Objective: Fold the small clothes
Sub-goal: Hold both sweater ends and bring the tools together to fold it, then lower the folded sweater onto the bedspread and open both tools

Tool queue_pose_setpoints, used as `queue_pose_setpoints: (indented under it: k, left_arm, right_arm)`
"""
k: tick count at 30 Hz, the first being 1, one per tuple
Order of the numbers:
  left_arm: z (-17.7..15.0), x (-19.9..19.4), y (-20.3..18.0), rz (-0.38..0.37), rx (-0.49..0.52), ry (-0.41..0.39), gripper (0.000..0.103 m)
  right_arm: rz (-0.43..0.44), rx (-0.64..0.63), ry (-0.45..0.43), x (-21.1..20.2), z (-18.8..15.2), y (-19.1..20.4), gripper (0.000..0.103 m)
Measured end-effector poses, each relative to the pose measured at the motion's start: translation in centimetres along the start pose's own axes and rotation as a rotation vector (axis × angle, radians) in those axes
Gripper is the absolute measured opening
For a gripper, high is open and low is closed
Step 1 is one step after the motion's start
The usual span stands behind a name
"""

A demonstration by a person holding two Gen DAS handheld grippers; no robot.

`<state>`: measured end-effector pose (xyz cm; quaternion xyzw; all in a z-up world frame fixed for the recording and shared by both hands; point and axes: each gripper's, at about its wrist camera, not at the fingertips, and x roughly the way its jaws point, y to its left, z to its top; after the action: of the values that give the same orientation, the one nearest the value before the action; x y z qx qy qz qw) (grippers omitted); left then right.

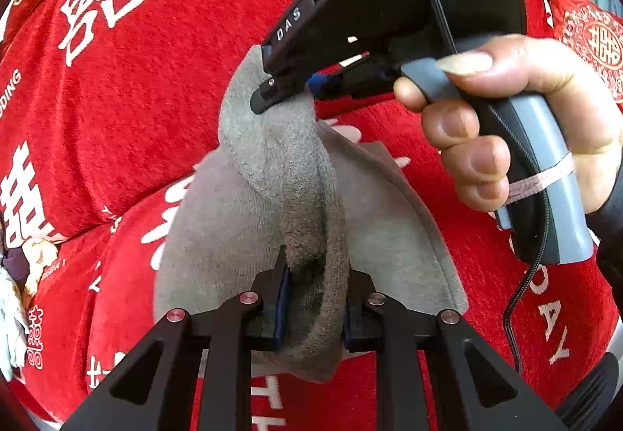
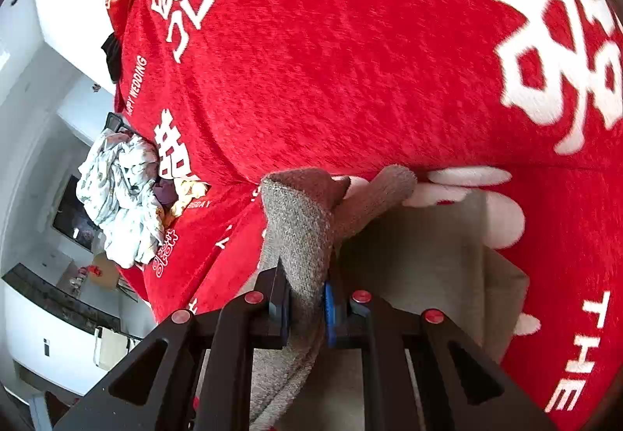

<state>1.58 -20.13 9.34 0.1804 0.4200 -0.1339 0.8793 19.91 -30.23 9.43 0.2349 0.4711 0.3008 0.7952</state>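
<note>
Both the left gripper [image 1: 313, 298] and right gripper [image 2: 305, 308] clamp one grey sock [image 1: 280, 166].

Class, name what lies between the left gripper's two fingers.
A bunched fold of the grey sock fills the left gripper, clamped between its pads; the left wrist view shows it.

The red cover [image 1: 128, 88] is bare and open on the left, so a hand could pass there. The grey sock [image 1: 280, 174] is stretched up in the middle, and the right gripper [image 1: 272, 92] with the person's hand [image 1: 506, 127] blocks the right side. A pile of clothes [image 2: 120, 193] sits at the far left edge, well apart from the sock.
</note>
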Motion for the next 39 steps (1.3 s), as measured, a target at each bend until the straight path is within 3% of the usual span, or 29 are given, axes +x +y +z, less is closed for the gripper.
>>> queue_pose_setpoints:
  k: [17, 32, 33, 35, 36, 37, 39]
  left_arm:
    - [0.0, 3.2, -5.1, 0.01, 0.076, 0.069, 0.022]
    - [-0.6, 4.6, -6.4, 0.031, 0.109, 0.086, 0.022]
    - [-0.6, 4.3, -6.2, 0.015, 0.101, 0.081, 0.024]
    - [-0.7, 3.8, -5.6, -0.043, 0.086, 0.078, 0.038]
    - [-0.7, 3.4, -5.1, -0.093, 0.071, 0.073, 0.052]
    - [-0.8, 2.8, -4.6, -0.13, 0.055, 0.066, 0.062]
    - [-1.2, 1.3, -3.5, -0.163, 0.027, 0.031, 0.071]
  right_arm:
    - [0.038, 0.114, -0.018, -1.5, -2.4, -7.0, 0.014]
    - [0.023, 0.226, -0.003, -0.6, -4.5, -11.6, 0.014]
    - [0.023, 0.225, -0.003, -0.6, -4.5, -11.6, 0.014]
    - [0.004, 0.222, -0.001, -0.8, -4.4, -11.5, 0.014]
    - [-0.019, 0.218, 0.001, -0.9, -4.3, -11.4, 0.015]
    - [-0.031, 0.224, 0.004, -1.1, -4.3, -11.5, 0.019]
    - [-0.052, 0.236, 0.003, -1.7, -4.3, -11.5, 0.026]
